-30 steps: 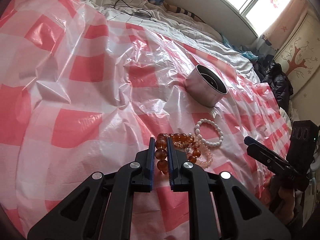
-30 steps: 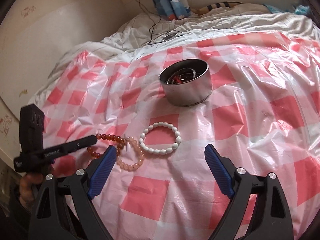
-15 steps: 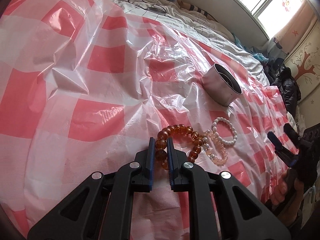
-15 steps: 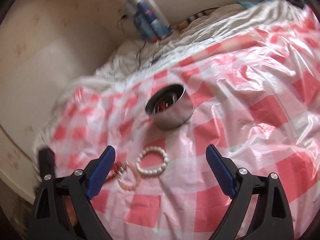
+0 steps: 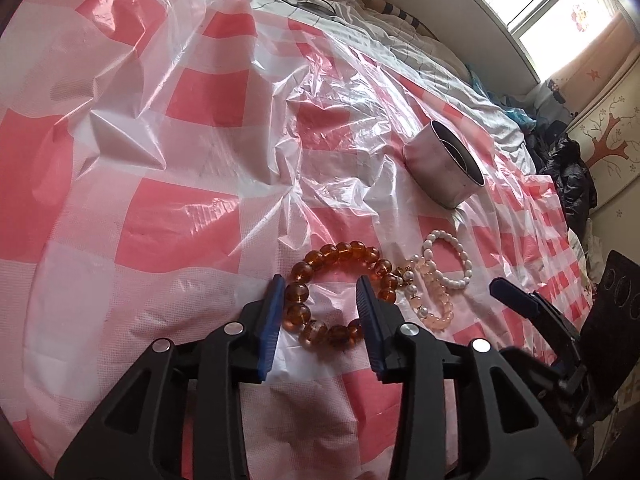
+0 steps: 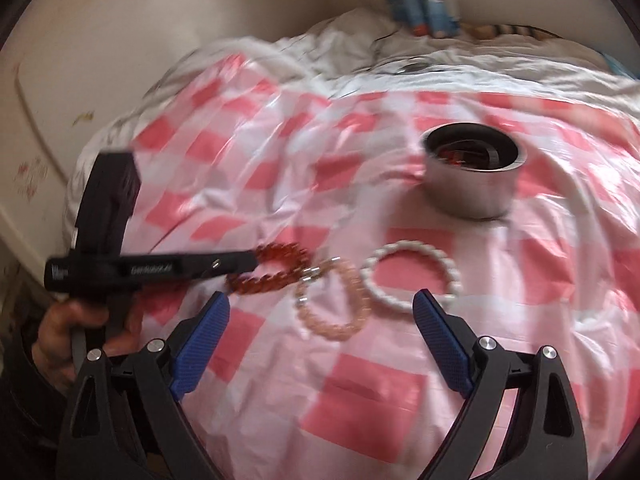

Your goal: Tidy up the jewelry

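Tilting downward, the left gripper [image 5: 320, 304], fingers just opening, straddles the released amber bracelet [image 5: 340, 292].

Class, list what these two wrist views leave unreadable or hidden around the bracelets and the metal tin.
- Round metal tin: right wrist view is motion-blurred, so only dark and red shapes show inside; left wrist view shows its wall only.
- Amber bead bracelet: in the right wrist view, the left gripper covers part of the loop.
- Pale pink bead bracelet: blur hides any overlap with neighbours.
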A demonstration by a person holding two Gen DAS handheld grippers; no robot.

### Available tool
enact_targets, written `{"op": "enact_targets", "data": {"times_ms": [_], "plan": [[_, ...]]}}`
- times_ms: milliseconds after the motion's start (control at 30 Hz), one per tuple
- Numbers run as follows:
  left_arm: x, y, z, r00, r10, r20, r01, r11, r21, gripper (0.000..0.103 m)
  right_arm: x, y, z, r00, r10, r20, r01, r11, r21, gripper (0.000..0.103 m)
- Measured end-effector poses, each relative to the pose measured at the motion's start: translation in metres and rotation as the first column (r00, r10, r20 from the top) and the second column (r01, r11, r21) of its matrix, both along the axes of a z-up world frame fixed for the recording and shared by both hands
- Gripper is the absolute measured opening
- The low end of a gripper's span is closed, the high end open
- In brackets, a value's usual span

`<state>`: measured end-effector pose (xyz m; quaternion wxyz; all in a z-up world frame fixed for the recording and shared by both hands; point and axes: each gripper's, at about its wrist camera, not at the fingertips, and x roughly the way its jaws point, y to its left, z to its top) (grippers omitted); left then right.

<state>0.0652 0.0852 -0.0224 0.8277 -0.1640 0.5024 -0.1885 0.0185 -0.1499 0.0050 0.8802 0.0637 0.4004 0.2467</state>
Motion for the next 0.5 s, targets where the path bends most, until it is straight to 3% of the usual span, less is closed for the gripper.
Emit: {"op": "enact_targets", "data": {"times_ms": [200, 300, 367, 500], "plan": [[0.003, 0.001, -0.001, 1.0, 0.009, -0.008, -0.009, 1.0, -0.026, 0.041, 0.009, 0.025, -0.012, 0.999, 0.046, -0.002, -0.046, 0.997, -0.069, 0.089], [0.003, -0.003, -0.001, 1.0, 0.0, -0.003, 0.0, 1.0, -0.012, 0.044, 0.021, 0.026, -0.023, 0.996, 0.044, -0.074, -0.051, 0.995, -0.084, 0.089], [0.003, -0.007, 0.001, 1.0, -0.019, 0.01, 0.019, 1.0, 0.003, 0.044, 0.026, 0.026, -0.033, 0.98, 0.083, -0.18, -0.092, 0.995, -0.045, 0.091], [0.004, -0.011, 0.003, 1.0, -0.027, 0.012, 0.027, 1.0, 0.0, 0.044, 0.015, 0.004, -0.02, 0.974, 0.127, -0.19, -0.108, 0.988, 0.109, 0.091]]}}
